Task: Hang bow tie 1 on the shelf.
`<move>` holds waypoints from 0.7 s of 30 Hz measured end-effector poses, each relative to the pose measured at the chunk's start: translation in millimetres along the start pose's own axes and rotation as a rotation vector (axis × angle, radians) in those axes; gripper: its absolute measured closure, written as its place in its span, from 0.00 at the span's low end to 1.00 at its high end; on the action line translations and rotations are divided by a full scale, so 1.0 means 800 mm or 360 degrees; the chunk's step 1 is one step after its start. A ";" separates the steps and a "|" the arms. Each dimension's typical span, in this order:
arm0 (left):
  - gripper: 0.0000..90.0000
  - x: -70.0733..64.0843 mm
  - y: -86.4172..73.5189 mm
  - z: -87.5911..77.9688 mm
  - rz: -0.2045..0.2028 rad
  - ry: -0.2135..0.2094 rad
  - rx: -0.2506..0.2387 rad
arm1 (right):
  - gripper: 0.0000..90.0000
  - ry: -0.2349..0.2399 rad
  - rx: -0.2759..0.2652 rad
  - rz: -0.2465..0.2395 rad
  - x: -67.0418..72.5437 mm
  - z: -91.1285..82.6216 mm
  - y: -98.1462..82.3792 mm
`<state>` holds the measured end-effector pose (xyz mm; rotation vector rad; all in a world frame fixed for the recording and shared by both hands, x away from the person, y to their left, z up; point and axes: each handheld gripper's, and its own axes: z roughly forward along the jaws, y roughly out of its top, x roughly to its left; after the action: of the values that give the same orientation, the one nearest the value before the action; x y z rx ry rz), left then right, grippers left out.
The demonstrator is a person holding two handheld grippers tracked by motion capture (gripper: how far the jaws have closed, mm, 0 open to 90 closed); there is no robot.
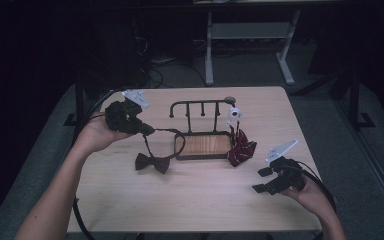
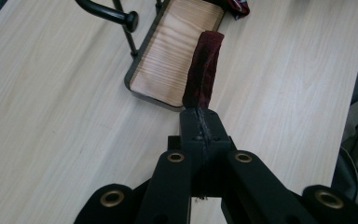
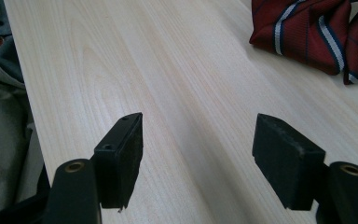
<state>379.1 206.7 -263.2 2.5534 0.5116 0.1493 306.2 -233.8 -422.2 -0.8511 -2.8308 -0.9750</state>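
A dark bow tie lies on the light wooden table, left of a black stand with a wooden tray base. Its thin strap runs up to my left gripper, which is shut on it. In the left gripper view the dark red strap rises from between the closed jaws of that gripper, above the tray. A red striped bow tie leans at the stand's right end. My right gripper stands open near the table's right front, nothing between its fingers; the striped tie lies ahead of it.
The stand's black rail with pegs rises behind the tray. A small white round thing sits at its right end. The table's right edge is close to my right hand. Cables trail off both grippers.
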 end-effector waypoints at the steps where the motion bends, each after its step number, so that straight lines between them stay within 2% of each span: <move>1: 1.00 0.002 0.001 -0.001 -0.0001 0.0004 -0.0003 | 0.37 -0.0002 0.0000 0.0002 0.000 0.000 0.000; 21: 1.00 0.027 0.027 -0.017 -0.0042 0.0041 -0.0006 | 0.37 0.0006 -0.0002 -0.0006 0.000 0.000 0.000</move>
<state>403.4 204.0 -240.5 2.5428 0.5539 0.1740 306.4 -234.1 -422.4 -0.8434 -2.8296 -0.9781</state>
